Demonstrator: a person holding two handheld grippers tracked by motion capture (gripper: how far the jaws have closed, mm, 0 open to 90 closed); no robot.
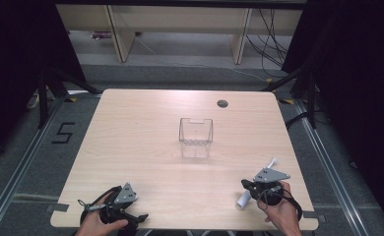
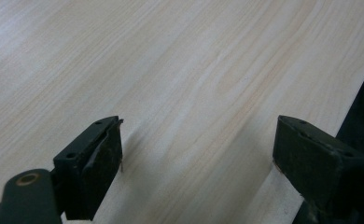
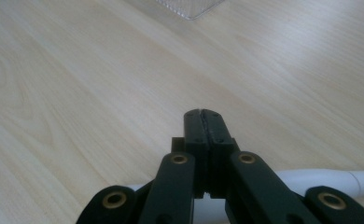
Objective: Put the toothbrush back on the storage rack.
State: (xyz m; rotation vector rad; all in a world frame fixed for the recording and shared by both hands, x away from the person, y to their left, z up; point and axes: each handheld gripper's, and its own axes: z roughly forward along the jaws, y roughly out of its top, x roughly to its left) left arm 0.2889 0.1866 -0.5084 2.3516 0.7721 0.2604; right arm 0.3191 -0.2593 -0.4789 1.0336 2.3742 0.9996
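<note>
Right tool (image 1: 248, 186) sits near the front right corner of the tabletop (image 1: 145, 142), jaws pressed flat together with nothing between them, as its own view makes plain (image 3: 203, 122). The white tube (image 1: 244, 197) lies on the tabletop under and behind that tool, one end poking out beyond the grey plate toward the clear plastic bin (image 1: 196, 137), the other end nearer the front edge; in the right gripper view the tube (image 3: 320, 179) passes below the linkage, not in the bite. So the pads have come together on air, above or beside the tube. Risk one: lifting from here would bring nothing up, and the tube would stay where it is. Risk two: the tube is round and lies loose, so a nudge from the closed tip or the linkage could roll it toward the front edge, which is near, and off the tabletop. Risk three: reopening low down could scrape a jaw along the tube and spin it out of line. The bin stands near the middle of the tabletop, well apart from the tube, upright and apparently empty; being light, it could tip or skid if clipped on its rim. Left tool (image 1: 131, 216) rests at the front left, far from the bin, jaws wide apart (image 2: 196, 154) over bare wood, holding nothing.
</note>
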